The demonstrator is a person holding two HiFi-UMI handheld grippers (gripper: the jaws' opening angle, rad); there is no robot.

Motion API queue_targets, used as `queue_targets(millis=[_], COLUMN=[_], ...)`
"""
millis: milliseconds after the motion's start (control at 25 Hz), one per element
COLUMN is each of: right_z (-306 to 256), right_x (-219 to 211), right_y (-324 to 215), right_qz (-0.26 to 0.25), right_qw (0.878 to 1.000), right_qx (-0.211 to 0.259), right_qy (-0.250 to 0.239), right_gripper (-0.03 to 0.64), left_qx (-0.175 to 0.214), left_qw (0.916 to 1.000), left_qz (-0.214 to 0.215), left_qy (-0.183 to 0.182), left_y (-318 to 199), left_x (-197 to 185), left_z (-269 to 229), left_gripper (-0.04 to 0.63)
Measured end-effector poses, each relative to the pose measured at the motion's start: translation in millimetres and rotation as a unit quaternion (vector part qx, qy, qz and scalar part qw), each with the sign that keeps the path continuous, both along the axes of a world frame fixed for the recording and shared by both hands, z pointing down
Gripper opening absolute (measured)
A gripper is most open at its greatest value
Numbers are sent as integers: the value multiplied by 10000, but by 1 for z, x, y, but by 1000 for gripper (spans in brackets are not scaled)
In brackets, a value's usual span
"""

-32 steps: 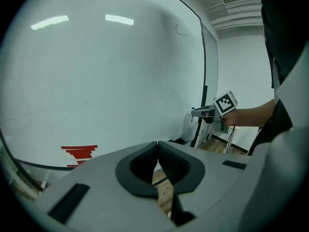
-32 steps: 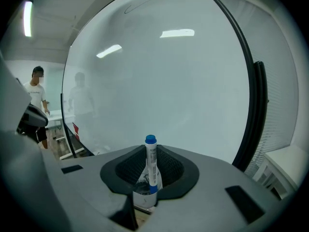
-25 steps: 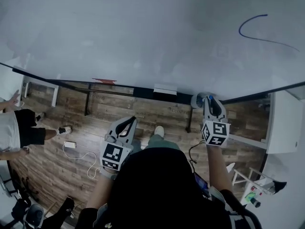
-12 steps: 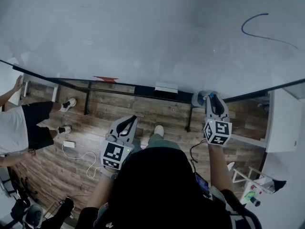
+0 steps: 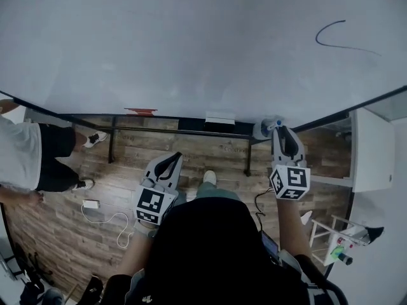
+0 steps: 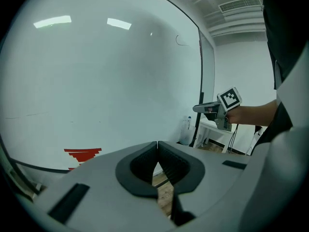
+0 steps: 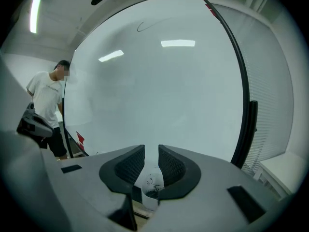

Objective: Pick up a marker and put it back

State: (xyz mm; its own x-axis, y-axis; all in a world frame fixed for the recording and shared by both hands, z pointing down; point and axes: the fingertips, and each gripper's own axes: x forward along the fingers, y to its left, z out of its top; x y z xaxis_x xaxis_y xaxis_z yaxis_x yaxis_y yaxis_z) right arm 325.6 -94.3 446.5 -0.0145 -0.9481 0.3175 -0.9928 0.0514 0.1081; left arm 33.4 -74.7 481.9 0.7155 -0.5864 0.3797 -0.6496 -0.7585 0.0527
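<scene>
A person stood before a large whiteboard (image 5: 191, 43) with a two-jaw gripper in each hand, both pointed at the board's lower edge. The right gripper (image 5: 284, 132) hung just above a white cup-like holder (image 5: 262, 129) fixed at the far right of the board's bottom rail. Its jaws had just been opening and stood apart with a clear gap. Through that gap its own view showed the holder's white wall, smudged with black marks, and the pads pressed on nothing. The marker (image 5: 278, 121), only its blue tip discernible, stood at the holder just beyond the right gripper's fingertips and free of them.

The left gripper (image 5: 173, 159) was held nearer the person's body and well left of the holder. Its jaws were closed tip to tip, with nothing between them.

A thin dark pen line (image 5: 337, 46) curved across the board's upper right. A red mark (image 5: 140, 111) sat at the bottom edge to the left, and a white block (image 5: 220, 117) rested on the rail near the middle. On the wooden floor (image 5: 210, 151) at far left stood a bystander (image 5: 32, 164) in a white shirt and black shorts, with a white charger and cable (image 5: 90, 204) lying nearby. A white table (image 5: 372, 151) stood at the right.
</scene>
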Motion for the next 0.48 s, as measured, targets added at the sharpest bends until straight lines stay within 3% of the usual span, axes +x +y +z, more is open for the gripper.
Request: queue_targets(millis=[480], right_z=[-25], right_x=[-82], right_y=[38], right_qz=[-171], right_qw=[9998], right_qx=[110], right_qy=[-80], right_gripper=[92], left_qx=[220], left_qw=[9982], left_qz=[469], left_qy=[309], left_y=[-7], left_x=[-15], left_z=[-22], left_gripper=[21])
